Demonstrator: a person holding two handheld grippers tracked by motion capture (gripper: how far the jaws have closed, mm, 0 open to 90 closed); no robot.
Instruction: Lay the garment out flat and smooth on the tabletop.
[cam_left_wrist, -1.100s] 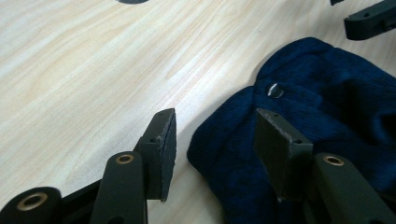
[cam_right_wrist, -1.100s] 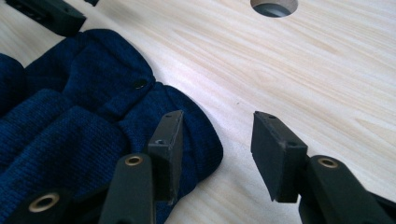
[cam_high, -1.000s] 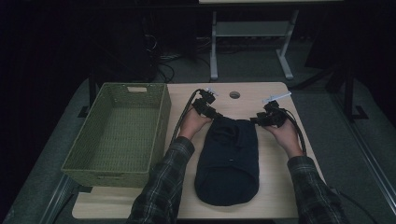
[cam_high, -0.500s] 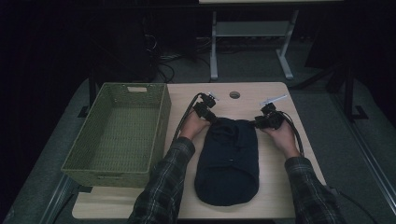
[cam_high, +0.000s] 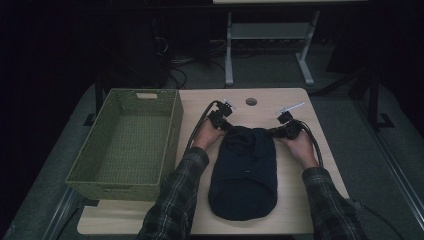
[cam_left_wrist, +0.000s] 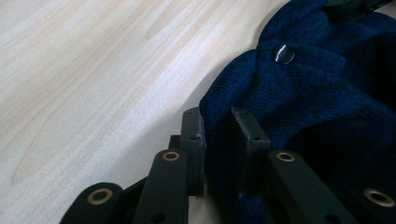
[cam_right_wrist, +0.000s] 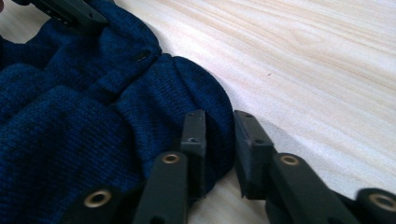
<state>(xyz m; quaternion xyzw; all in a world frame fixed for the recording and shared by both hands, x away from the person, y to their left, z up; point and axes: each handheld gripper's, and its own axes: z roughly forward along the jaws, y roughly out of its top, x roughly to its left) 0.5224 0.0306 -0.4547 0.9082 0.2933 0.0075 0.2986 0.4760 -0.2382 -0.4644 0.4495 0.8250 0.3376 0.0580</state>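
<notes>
On the middle of a light wooden desk lies a dark blue knitted garment, folded lengthwise, with a dark button near its far end. The left hand-held gripper sits at the garment's far left corner; its jaws have just been closing and now pinch a fold of the knit between them. The right hand-held gripper sits at the far right corner; its jaws have also just been closing, with a rounded fold of the knit pinched between them. A woven green basket stands just left of the garment.
</notes>
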